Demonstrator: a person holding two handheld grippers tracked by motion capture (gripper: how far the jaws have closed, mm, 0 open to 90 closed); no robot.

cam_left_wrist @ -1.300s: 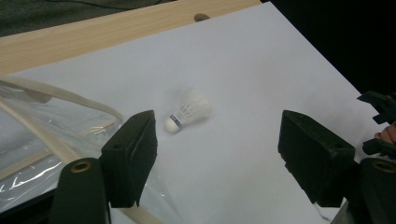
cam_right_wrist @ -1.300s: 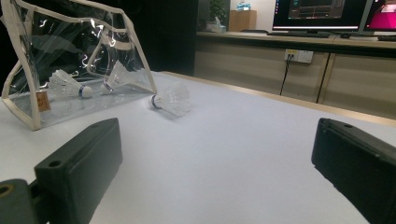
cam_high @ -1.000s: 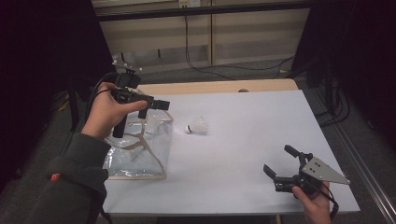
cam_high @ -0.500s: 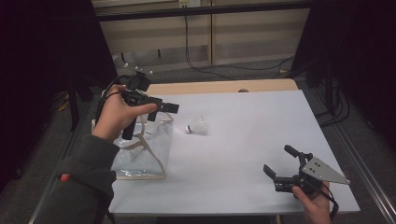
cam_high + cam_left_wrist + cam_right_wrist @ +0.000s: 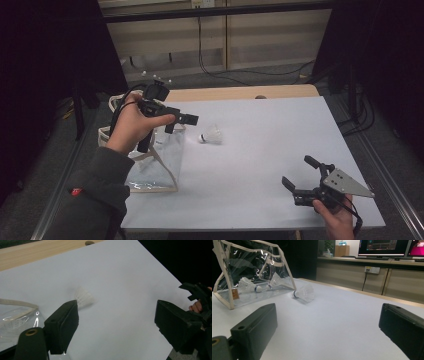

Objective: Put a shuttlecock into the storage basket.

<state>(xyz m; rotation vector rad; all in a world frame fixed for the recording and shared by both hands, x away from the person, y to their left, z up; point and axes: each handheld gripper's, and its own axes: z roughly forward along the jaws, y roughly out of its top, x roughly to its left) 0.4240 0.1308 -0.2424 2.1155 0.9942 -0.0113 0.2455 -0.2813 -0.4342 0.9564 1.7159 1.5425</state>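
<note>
Hovering at centre left of the high view, the left gripper [image 5: 187,120] stands wide apart, empty, near a shuttlecock [image 5: 211,135]; the right gripper [image 5: 300,175], lower right, gapes empty too.

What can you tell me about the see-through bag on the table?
The bag is clear, shiny plastic with cream cloth edging and a looped cream handle. It sits at the table's left edge, mouth open. Two white shuttlecocks lie inside it, and a small orange tag is at one corner. The left gripper is above it, not touching.
</note>
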